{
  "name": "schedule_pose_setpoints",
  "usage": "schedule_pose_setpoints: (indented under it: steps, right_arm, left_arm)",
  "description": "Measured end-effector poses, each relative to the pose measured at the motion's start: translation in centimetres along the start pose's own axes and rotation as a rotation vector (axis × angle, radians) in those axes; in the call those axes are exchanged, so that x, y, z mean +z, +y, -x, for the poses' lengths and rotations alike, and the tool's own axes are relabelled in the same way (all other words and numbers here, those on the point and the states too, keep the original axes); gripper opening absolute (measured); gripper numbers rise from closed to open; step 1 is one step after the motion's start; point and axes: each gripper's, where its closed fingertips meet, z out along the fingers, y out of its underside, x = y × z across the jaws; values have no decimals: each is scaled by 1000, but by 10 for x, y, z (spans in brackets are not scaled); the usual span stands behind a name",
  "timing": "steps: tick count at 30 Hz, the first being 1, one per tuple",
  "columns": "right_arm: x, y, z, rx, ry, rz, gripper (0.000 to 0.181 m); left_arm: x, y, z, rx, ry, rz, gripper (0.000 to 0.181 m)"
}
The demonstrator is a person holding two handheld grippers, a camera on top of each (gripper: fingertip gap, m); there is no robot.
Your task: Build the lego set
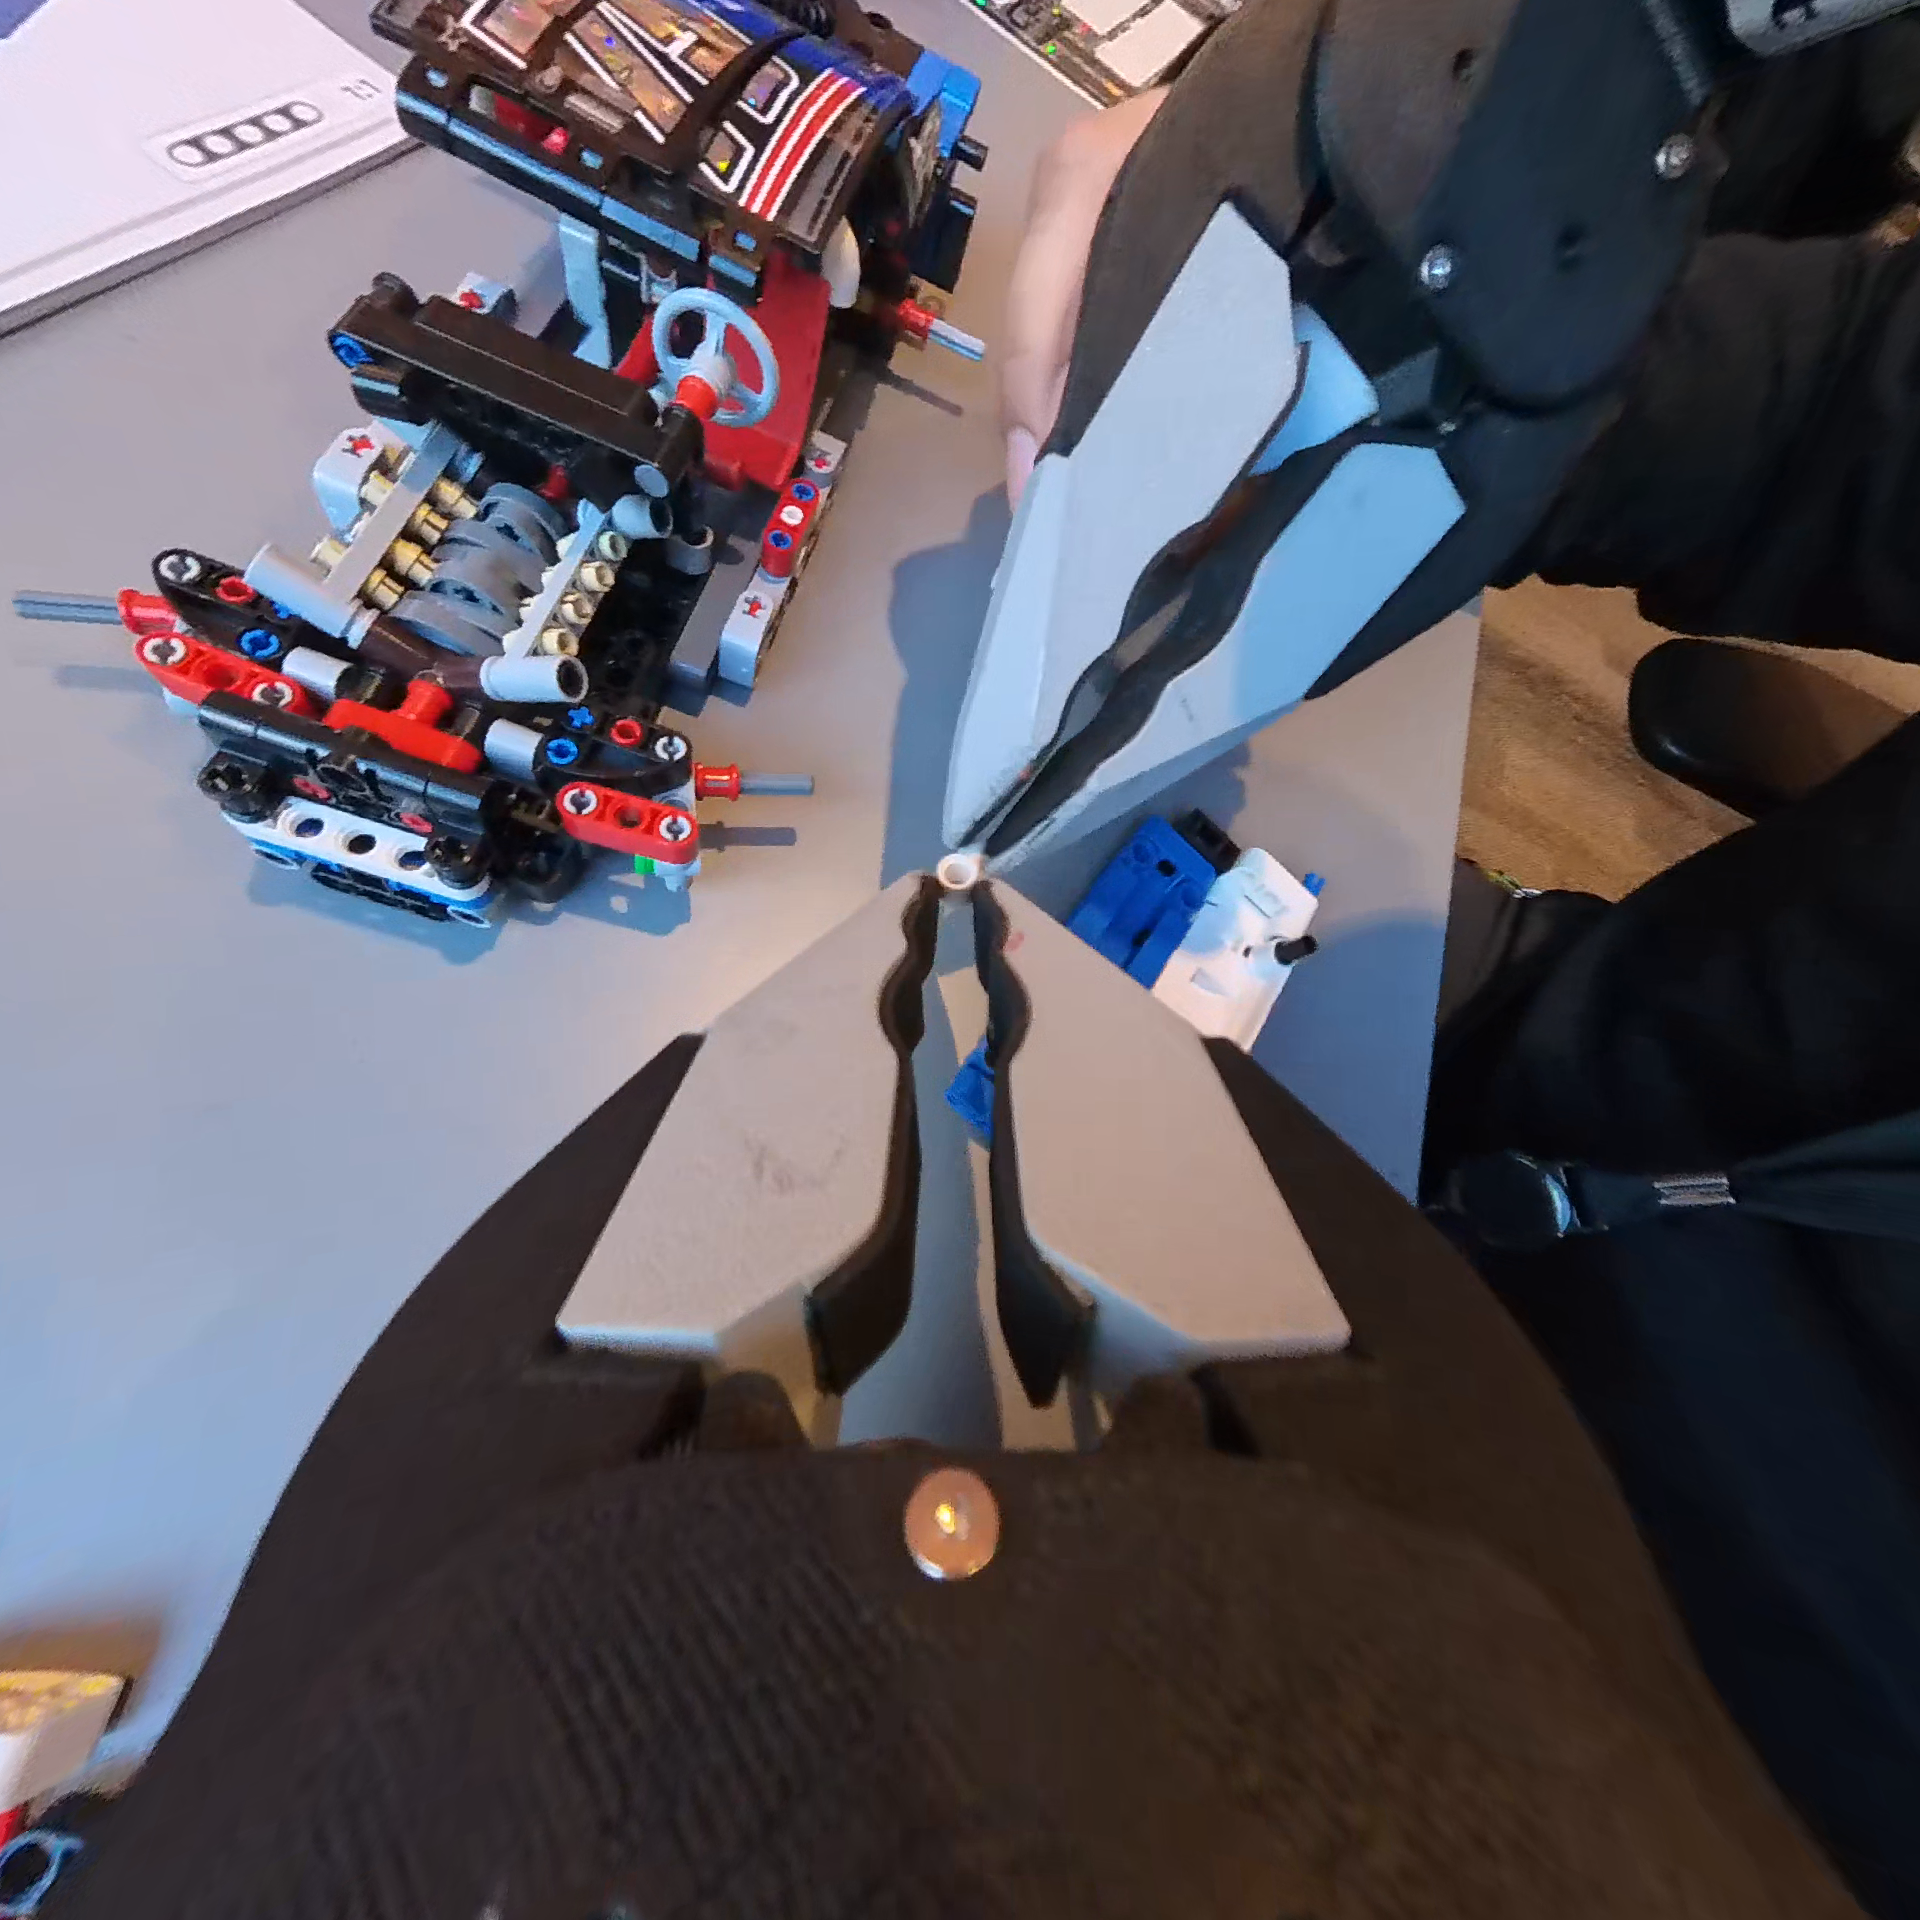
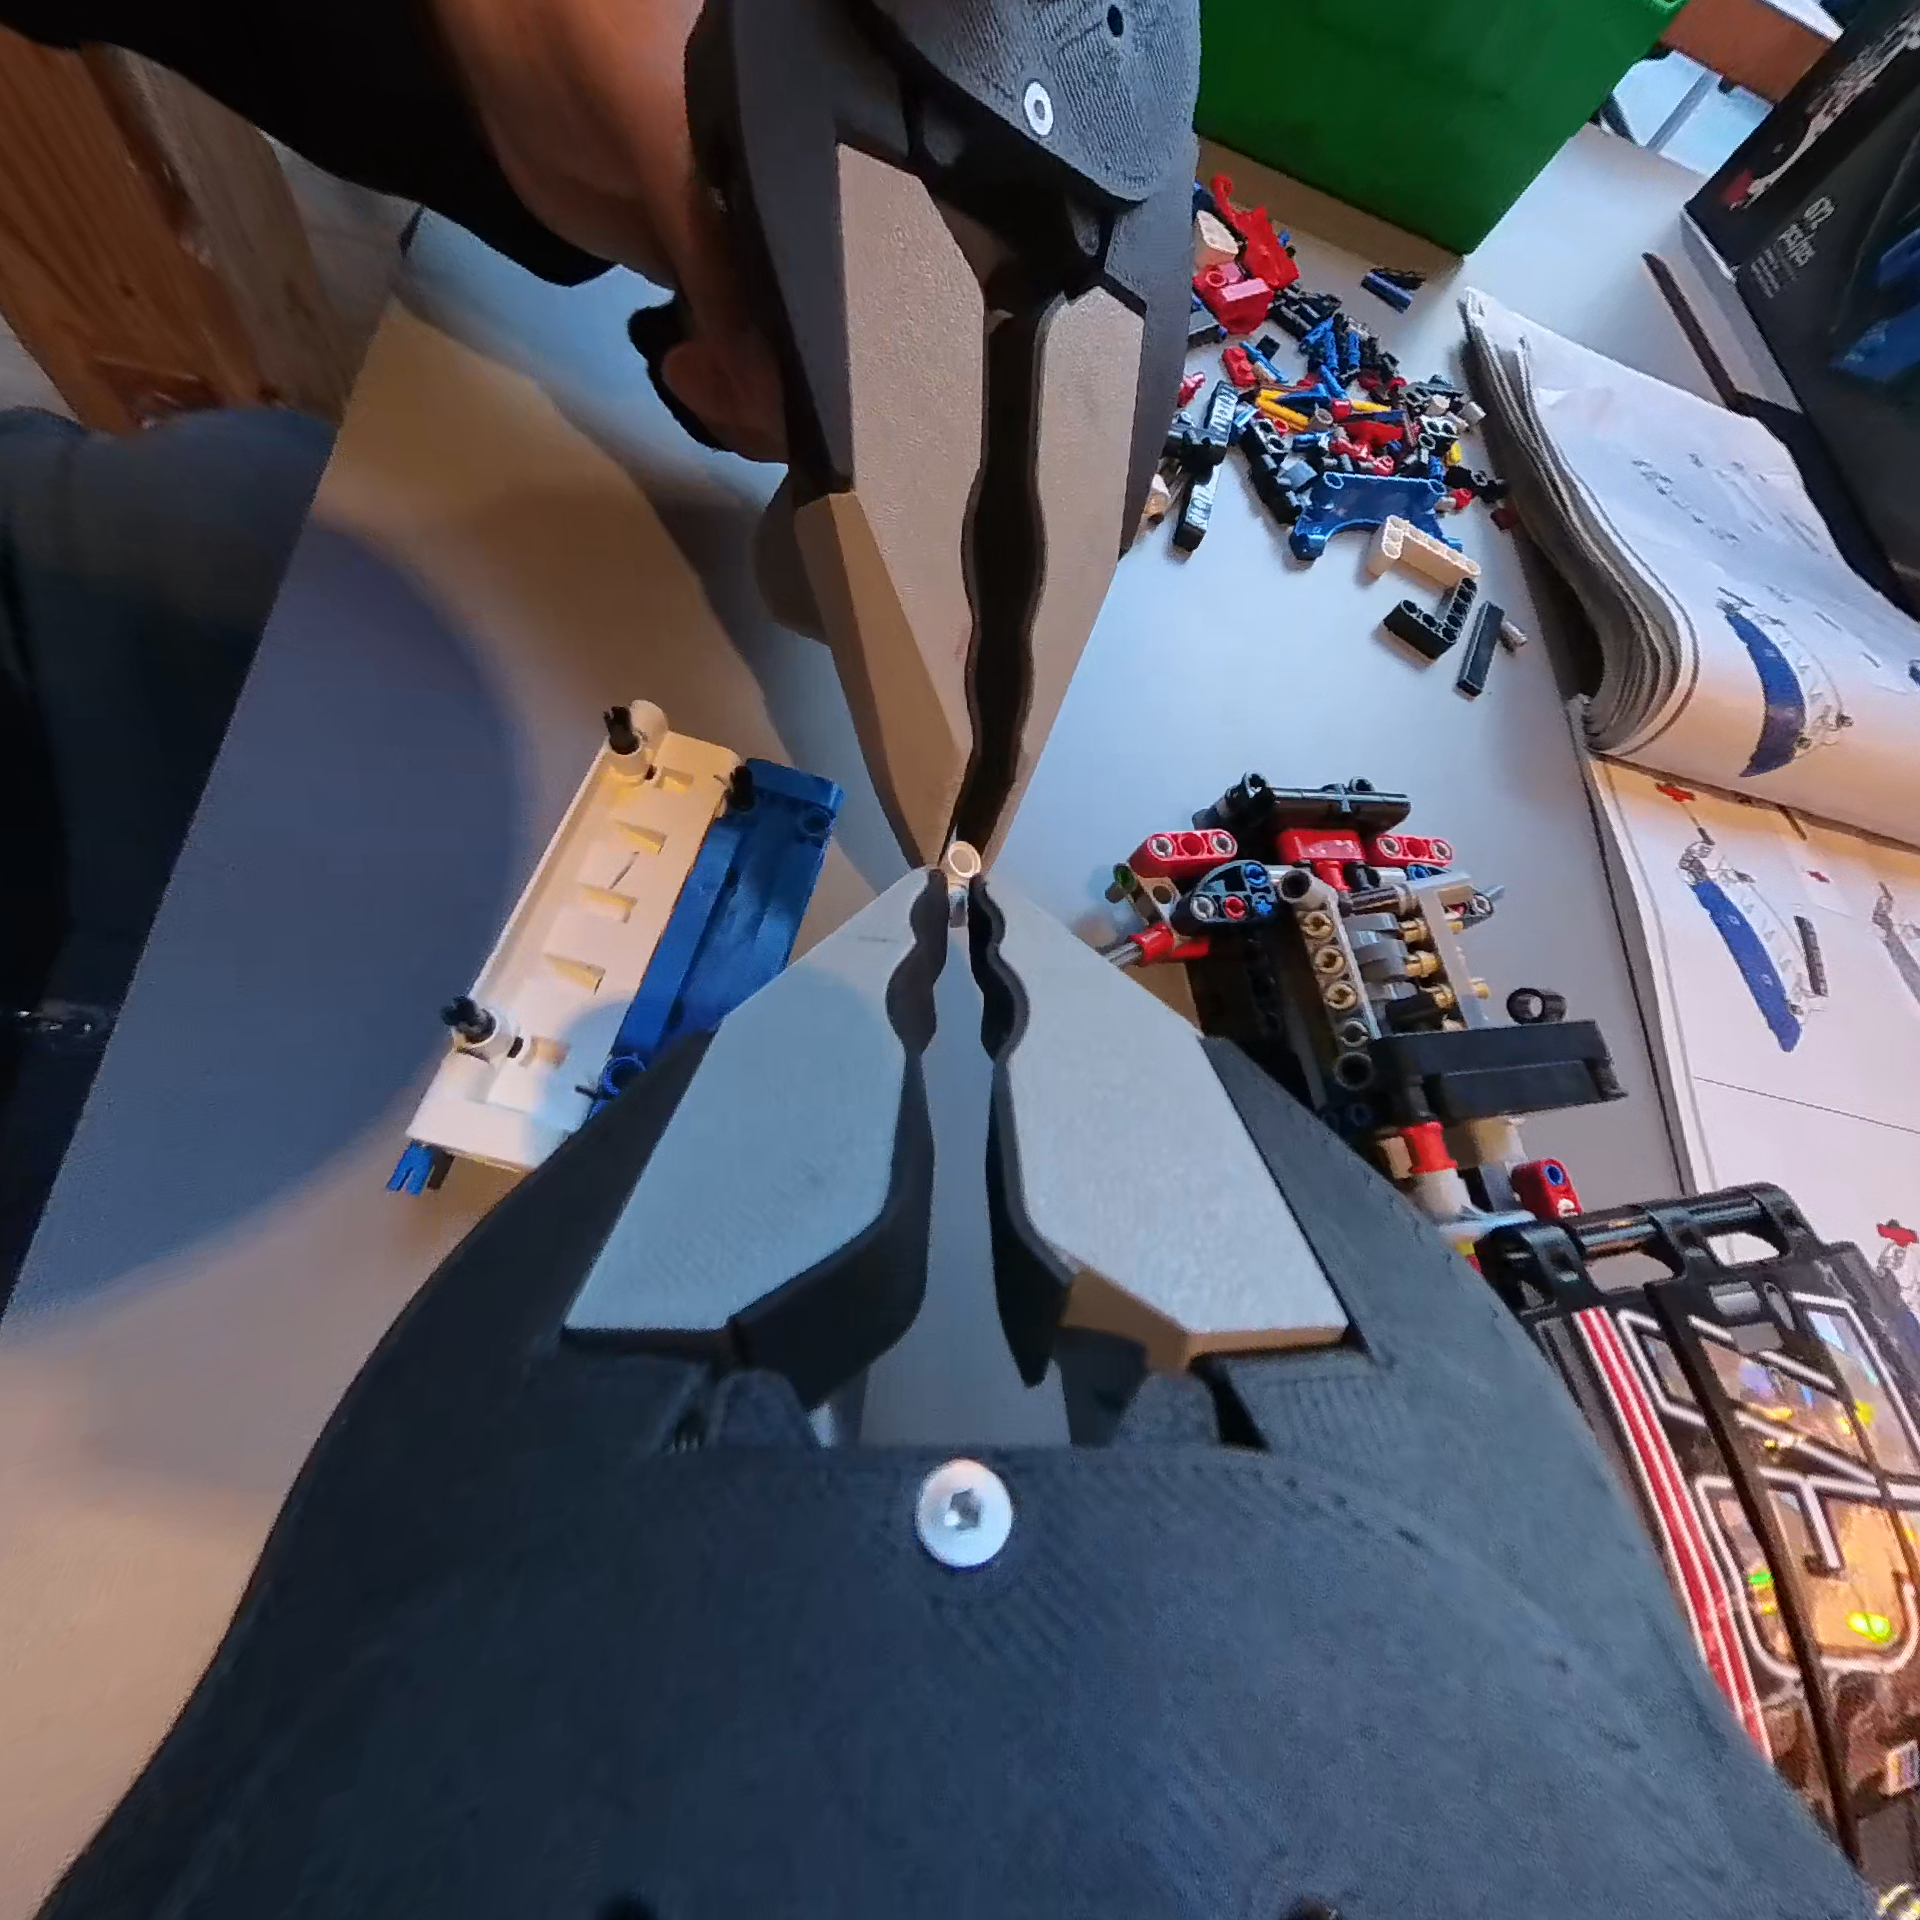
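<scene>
A small white tube-shaped piece (image 1: 957, 869) sits where both grippers' tips meet, held above the grey table (image 1: 312, 1143). My left gripper (image 1: 954, 891) is shut on it from below in the left wrist view. My right gripper (image 1: 975, 847) comes down from the upper right, jaws closed, its tips at the same piece. In the right wrist view the piece (image 2: 963, 860) sits between my right gripper's (image 2: 960, 902) tips, with the left gripper (image 2: 962, 840) coming from above. The half-built car (image 1: 499, 540) lies to the left; it also shows in the right wrist view (image 2: 1351, 987).
A white and blue panel assembly (image 2: 623, 935) lies on the table under the grippers, near the table's edge (image 1: 1444, 935). A pile of loose parts (image 2: 1330, 447), an open instruction booklet (image 2: 1714, 644), a green bin (image 2: 1403, 104) and a black box (image 2: 1829, 208) are farther off. My two grippers' fingertips are within a few centimetres of each other.
</scene>
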Motion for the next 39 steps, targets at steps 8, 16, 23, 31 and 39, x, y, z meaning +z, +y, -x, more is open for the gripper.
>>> schedule_pose_setpoints:
  steps: [8, 16, 23, 31, 39]
  right_arm:
    - [-7, 7, 6, -30, -23, 4, 2]
    - [-17, 26, 11, -46, -15, 49, 3]
    - [-39, 55, 11, 101, -26, 158, 2]
    - [-81, 83, 36, 512, -1, 322, 2]
    - [-90, 69, 77, 667, 25, 288, 13]
  left_arm:
    - [6, -2, -6, -13, 43, 4, 3]
    - [23, -5, -15, -31, 76, 63, 3]
    - [13, -6, -25, 11, 130, 80, 29]
    - [11, 24, -53, 326, 141, 268, 72]
    - [25, 40, -49, 520, 91, 366, 52]
